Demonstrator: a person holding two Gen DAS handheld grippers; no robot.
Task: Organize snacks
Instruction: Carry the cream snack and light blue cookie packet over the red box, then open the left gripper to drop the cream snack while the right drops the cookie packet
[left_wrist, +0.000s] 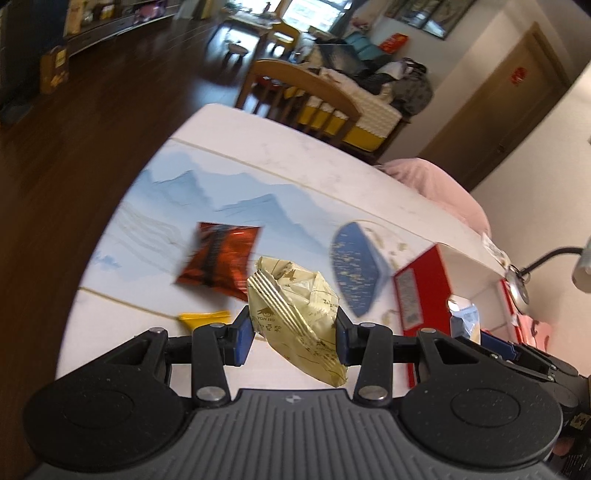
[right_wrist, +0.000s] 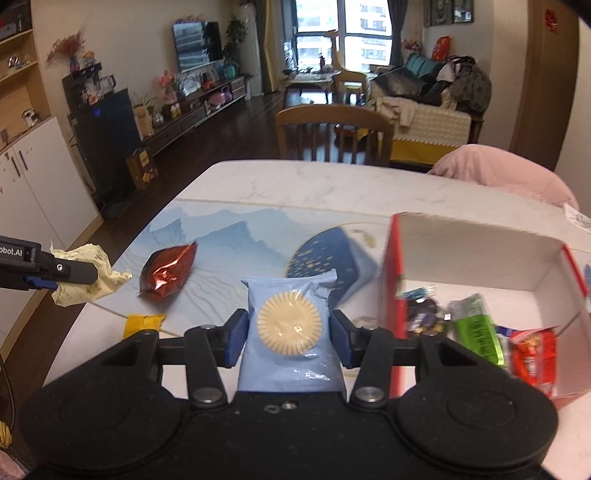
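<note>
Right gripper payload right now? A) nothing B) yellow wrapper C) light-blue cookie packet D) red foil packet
C: the right gripper is shut on the light-blue cookie packet, while the red foil packet lies on the table.

Pale-yellow crinkled packet hanging tilted off the table; blue cookie packet sitting upright; red foil packet lying at ten o'clock; yellow packet lying at nine.
</note>
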